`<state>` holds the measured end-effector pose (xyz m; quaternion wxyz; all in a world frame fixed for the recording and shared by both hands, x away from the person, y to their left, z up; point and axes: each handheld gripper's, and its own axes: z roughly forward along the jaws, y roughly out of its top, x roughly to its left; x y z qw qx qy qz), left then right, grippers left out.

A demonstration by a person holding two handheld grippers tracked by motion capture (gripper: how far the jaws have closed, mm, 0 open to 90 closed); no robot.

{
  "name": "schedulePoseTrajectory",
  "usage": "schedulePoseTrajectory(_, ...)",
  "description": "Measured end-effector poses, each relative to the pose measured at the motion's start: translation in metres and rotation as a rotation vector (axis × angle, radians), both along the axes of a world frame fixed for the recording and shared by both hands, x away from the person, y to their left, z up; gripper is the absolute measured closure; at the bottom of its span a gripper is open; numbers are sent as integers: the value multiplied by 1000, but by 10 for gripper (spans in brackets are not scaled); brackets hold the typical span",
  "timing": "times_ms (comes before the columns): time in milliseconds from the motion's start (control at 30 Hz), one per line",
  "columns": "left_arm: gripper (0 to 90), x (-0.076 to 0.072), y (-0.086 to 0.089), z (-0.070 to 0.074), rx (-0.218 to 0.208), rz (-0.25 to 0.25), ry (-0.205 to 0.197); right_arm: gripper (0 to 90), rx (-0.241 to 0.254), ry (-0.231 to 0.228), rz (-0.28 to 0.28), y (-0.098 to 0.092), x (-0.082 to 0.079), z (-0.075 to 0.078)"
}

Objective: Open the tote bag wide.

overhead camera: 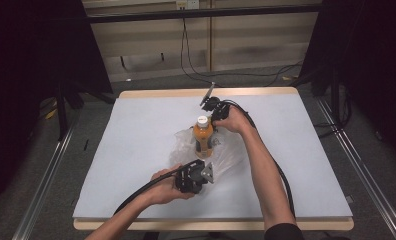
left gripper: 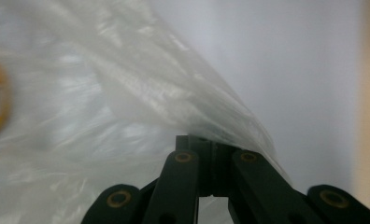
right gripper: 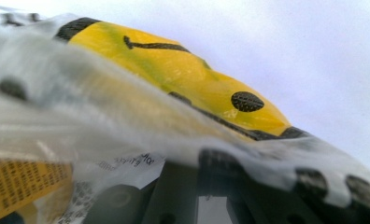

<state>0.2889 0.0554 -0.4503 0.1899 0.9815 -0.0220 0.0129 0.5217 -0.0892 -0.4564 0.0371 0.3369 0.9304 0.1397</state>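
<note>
- Orange drink bottle with white cap stands upright near the counter middle, a bit toward the far edge, inside or against a clear plastic bag that spreads around it toward the near edge.
- Left gripper: jaws pinched fully together on the bag film at its near side; in the left gripper view the film fans out from the closed tips.
- Right gripper: sits just behind the bottle toward the far edge; jaws closed on bag film, which drapes over them in the right gripper view; yellow-orange label right behind it.
- Handling: bag is thin, soft, slippery, tears easily — pinch the rim, pull gently. Bottle looks full, so fairly heavy, stiff, and could tip if the bag drags it; best held at the body.
- Writing: small print on a white label patch and a yellow panel, too blurred to read; no brand legible.
</note>
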Motion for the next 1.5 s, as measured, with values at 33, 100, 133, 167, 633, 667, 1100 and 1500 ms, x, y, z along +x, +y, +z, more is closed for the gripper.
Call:
schedulePoseTrajectory(33,900,-5,0,-1,-18,10,19,900,-5,2,-3,1,1,0)
schedulePoseTrajectory(100,900,-6,0,0,-10,-11,17,900,-34,-43,-14,1,4,0)
schedulePoseTrajectory(133,900,-7,0,0,-14,-15,20,900,-34,-44,-26,1,5,0)
schedulePoseTrajectory(167,900,-8,1,0,-17,-17,33,900,-36,-60,-28,0,7,0)
schedulePoseTrajectory(633,900,-32,3,1,-7,-79,5,900,-68,-115,-109,-4,26,-3)
schedulePoseTrajectory(667,900,-34,4,0,-33,-39,14,900,-61,-112,-120,-6,28,-3)
schedulePoseTrajectory(1100,900,-36,11,-1,-60,-62,61,900,-35,-127,-163,-12,31,-4)
schedulePoseTrajectory(1500,900,-5,36,20,-294,77,101,900,360,-157,-74,-33,-9,37)
